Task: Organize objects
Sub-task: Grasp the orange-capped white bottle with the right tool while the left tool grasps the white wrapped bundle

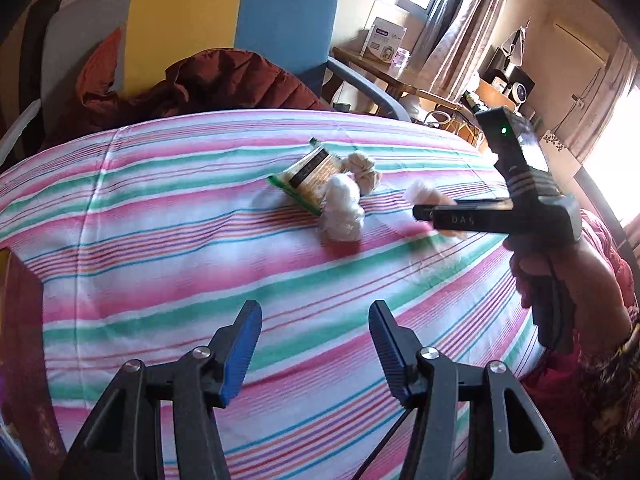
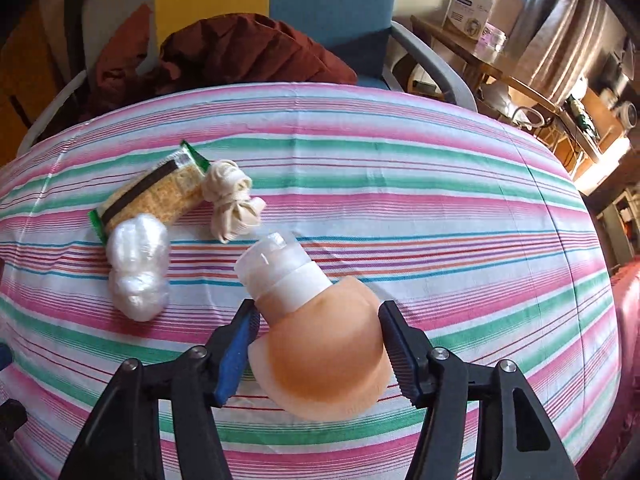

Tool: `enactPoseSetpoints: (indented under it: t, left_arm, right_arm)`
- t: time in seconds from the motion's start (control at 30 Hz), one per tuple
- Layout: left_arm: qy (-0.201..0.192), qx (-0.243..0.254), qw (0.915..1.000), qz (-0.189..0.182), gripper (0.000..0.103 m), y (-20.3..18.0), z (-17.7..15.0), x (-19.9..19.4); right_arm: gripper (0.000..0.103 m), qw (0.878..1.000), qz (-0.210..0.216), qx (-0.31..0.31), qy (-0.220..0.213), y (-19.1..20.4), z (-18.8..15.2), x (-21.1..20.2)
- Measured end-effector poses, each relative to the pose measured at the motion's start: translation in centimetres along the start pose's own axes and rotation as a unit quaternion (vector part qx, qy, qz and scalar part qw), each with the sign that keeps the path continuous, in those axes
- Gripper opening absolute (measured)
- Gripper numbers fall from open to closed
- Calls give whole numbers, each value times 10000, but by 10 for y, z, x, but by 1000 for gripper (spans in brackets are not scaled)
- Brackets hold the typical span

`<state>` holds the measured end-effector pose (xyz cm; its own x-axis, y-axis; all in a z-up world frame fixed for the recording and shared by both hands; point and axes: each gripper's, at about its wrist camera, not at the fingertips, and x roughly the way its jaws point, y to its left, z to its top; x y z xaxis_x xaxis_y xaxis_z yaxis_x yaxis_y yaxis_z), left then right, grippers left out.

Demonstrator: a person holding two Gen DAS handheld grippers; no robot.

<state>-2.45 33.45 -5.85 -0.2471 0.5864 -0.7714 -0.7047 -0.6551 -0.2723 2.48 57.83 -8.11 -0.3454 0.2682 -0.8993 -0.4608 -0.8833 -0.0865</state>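
Peach squeeze bottle (image 2: 320, 344) was clamped off-centre between right gripper (image 2: 318, 344) fingers, left gripper (image 1: 316, 344) spread, empty; slip-out judged likely.

Both wrist views face across the striped cloth (image 1: 160, 216), sharing the snack packet (image 2: 152, 196).

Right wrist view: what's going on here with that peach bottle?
The right gripper has its fingers around a peach squeeze bottle above the striped cloth. The left gripper is open and holds nothing. A snack packet, knotted cloth and white bundle lie clustered nearby.
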Motion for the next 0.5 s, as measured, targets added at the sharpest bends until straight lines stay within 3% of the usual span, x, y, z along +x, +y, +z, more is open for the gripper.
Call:
enactPoseSetpoints:
  t: [0.23,0.37,0.47,0.5]
  left_arm:
    - [-152,-37,9998,-90,56,-17,46,53]
    - [108,189,9998,45,56,-24,56,87]
    - [270,313,9990,173,56,-27,60,107]
    - [301,323,9989,178,56,-27,60,113]
  right_arm:
    - [66,9995,65,-20,296,-1,-3,15]
    - [73,9988,177,13,462,-3,-4,17]
    - [72,9984,303,162,449,-12,-5,16]
    - [65,9980,346,207,479,-15,-5,17]
